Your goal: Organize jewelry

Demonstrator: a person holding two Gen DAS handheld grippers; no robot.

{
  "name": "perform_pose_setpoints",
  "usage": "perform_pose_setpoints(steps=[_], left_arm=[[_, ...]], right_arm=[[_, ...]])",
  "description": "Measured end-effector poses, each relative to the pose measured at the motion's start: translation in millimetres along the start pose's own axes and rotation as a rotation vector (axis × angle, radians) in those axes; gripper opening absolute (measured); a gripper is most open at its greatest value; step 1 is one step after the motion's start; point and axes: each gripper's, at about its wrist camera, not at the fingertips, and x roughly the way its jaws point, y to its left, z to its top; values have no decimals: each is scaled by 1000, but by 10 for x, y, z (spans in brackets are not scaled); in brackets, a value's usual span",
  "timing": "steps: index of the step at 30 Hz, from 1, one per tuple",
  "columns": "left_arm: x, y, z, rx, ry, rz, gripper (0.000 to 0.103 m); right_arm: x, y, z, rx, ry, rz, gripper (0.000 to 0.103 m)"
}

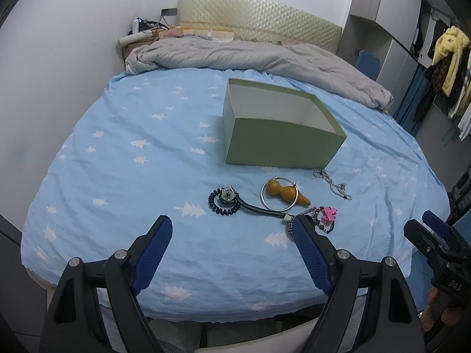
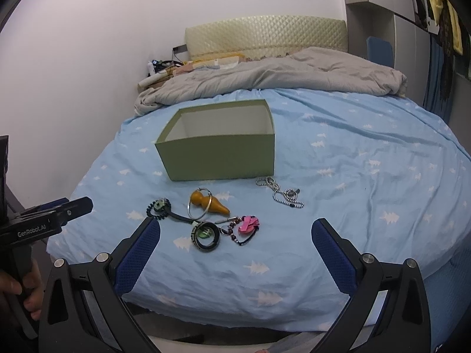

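Observation:
An open green box (image 1: 282,141) (image 2: 217,156) stands on the blue sheet. In front of it lie an orange gourd pendant (image 1: 284,192) (image 2: 209,201) inside a silver ring (image 1: 266,198) (image 2: 190,209), a black bead bracelet with a flower charm (image 1: 223,200) (image 2: 159,206), a dark bangle (image 2: 206,235), a pink charm on a beaded cord (image 1: 329,214) (image 2: 248,223) and a silver ball chain (image 1: 335,186) (image 2: 282,194). My left gripper (image 1: 234,228) hovers open just short of the jewelry. My right gripper (image 2: 235,229) is open too, with nothing between its fingers.
A grey duvet (image 1: 235,56) (image 2: 279,73) is bunched at the head of the bed, below a padded headboard (image 1: 262,23). Clothes hang at the far right (image 1: 450,58). A white wall runs along the left side. The bed's near edge lies just under both grippers.

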Motion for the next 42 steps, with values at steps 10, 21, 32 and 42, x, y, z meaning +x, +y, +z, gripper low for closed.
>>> perform_pose_setpoints(steps=[10,21,32,42], left_arm=[[612,67,29,-12,77,-6,84],[1255,130,26,-4,130,-33,82],[1630,215,44,-22,155,-84,64],[1797,182,98,11,154,-102,51]], right_arm=[[409,-108,-63,30,55,-3,101],[1020,-152,-158,52,161,35,63],[1465,-181,-167,41,202,-4,49],[1652,-195,-216,42,232,-19,43]])
